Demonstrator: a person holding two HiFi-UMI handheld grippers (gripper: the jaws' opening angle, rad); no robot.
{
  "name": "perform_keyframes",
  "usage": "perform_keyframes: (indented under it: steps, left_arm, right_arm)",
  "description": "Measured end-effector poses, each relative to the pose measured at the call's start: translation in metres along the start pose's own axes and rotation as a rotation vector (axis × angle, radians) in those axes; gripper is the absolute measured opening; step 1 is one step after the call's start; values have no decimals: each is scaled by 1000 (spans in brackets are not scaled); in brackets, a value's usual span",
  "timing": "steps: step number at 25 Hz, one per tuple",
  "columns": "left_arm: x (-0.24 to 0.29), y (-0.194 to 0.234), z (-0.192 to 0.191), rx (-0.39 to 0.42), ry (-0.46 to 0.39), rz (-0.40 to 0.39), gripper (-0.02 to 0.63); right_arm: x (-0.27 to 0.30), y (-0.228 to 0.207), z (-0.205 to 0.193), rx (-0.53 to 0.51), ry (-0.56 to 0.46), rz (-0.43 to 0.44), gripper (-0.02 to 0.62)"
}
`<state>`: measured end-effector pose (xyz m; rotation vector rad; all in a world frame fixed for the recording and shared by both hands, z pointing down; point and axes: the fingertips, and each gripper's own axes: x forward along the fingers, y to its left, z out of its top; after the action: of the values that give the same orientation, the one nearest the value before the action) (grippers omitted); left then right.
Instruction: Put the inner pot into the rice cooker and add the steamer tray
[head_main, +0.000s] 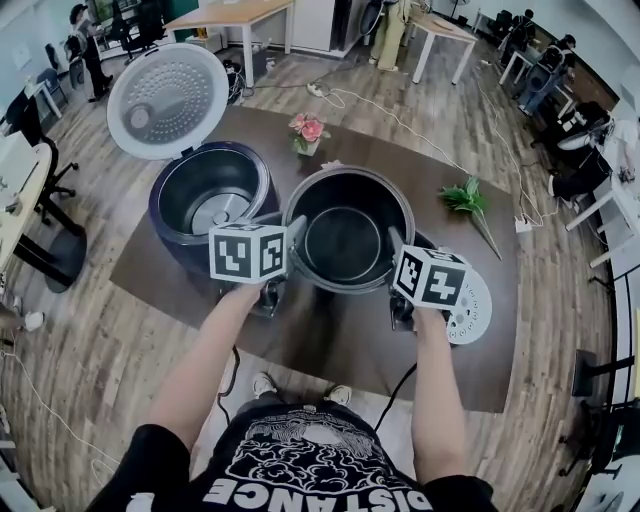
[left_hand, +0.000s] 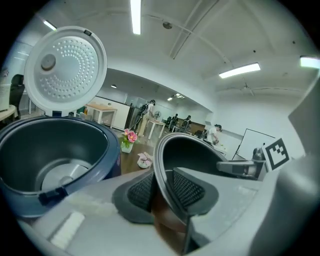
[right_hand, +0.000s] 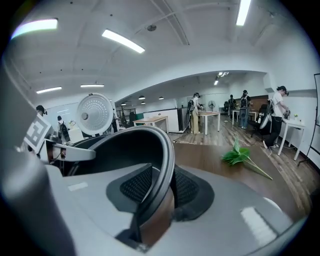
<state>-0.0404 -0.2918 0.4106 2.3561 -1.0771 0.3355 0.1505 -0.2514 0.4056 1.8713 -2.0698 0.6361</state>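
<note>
The dark inner pot (head_main: 345, 235) hangs above the brown table, held by its rim from both sides. My left gripper (head_main: 290, 238) is shut on the pot's left rim (left_hand: 159, 186), its pads pressing the wall. On the opposite side my right gripper (head_main: 396, 262) is shut on the right rim (right_hand: 162, 187). The navy rice cooker (head_main: 207, 195) stands just left of the pot, its white lid (head_main: 167, 100) raised and its cavity (left_hand: 55, 155) empty. The white perforated steamer tray (head_main: 472, 310) lies flat on the table, partly hidden behind my right gripper.
A small pot of pink flowers (head_main: 307, 131) stands behind the cooker and pot. A green leafy sprig (head_main: 468, 200) lies at the right of the brown table (head_main: 340, 340). A cable (head_main: 400, 125) runs across the floor behind. People and desks are far off.
</note>
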Motion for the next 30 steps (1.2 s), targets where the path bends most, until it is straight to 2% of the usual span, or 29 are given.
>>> perform_keyframes:
  steps: [13,24,30]
  left_arm:
    - [-41,5,69,31,-155,6,112]
    - [-88,21,125,24,-302,55,104]
    - [-115,36,139,7,-356,106,103]
  right_arm:
    - [-14,37,80,-94,-148,39,109]
    - [-19,84,143,-174,-251,108,109]
    - [-15,113,162,-212,-276,164,110]
